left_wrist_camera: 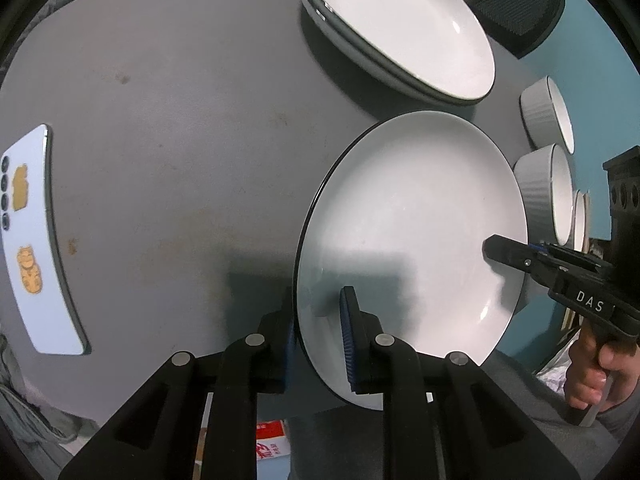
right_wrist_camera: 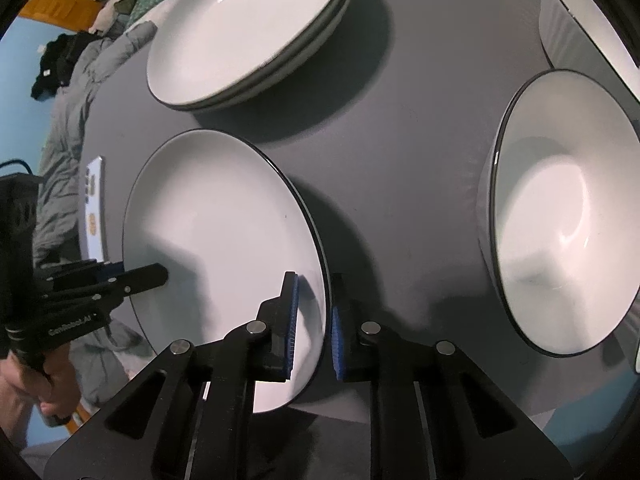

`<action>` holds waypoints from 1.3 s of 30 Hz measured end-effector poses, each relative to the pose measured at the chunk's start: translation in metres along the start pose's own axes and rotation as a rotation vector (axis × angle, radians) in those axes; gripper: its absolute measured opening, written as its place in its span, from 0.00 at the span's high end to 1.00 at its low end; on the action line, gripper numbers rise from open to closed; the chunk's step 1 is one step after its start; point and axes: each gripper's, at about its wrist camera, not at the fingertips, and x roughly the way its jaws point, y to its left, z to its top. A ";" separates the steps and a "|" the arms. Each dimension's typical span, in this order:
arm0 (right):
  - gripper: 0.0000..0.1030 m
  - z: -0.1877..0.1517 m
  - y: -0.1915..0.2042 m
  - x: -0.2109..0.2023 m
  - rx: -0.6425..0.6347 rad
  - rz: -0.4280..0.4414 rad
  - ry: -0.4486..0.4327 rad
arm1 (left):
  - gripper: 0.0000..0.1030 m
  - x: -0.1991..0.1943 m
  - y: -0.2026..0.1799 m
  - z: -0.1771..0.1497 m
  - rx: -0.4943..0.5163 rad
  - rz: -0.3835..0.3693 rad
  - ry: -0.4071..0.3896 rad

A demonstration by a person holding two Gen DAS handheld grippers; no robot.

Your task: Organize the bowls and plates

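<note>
**Both grippers clamped on one plate, stack waiting behind**

Nearest the left wrist camera, the left gripper was narrowed onto the near-left rim of the loose plate, one blue pad on the white face, the other under the rim. The right gripper did the same on the opposite edge: one pad on top, one outside the dark rim, jaws nearly shut on the plate. From these views I couldn't tell whether the plate was lifted or sat on the grey table; it looked slightly tilted. A hand was on the right tool's handle at the edge of the left view.

Left of the plate a phone with stickers lay flat, well apart. Right of the plate, a ribbed bowl stood near; a second bowl sat beyond it, separate, and part of a further white rim showed nearer, but what it was I couldn't tell.

Further back, a plate stack of two or three plates sat on the table, just beyond the held plate.

Progress, as a judgement: plates partly stacked, this looked like the last loose plate. Left to do: set it on the stack, then nest the bowls, none stacked yet. Roughly mid-task.
</note>
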 end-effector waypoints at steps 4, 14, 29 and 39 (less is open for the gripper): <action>0.86 0.004 0.007 -0.011 -0.006 0.003 -0.003 | 0.82 -0.013 0.000 0.006 -0.007 -0.004 -0.018; 0.86 0.028 0.015 -0.032 -0.015 0.011 -0.036 | 0.82 -0.039 -0.011 0.036 0.021 -0.004 -0.073; 0.86 0.099 0.020 -0.040 -0.015 0.005 -0.077 | 0.82 -0.057 -0.021 0.114 0.023 0.020 -0.147; 0.86 0.139 0.033 -0.028 -0.023 0.003 -0.078 | 0.81 -0.052 -0.014 0.150 -0.019 0.045 -0.157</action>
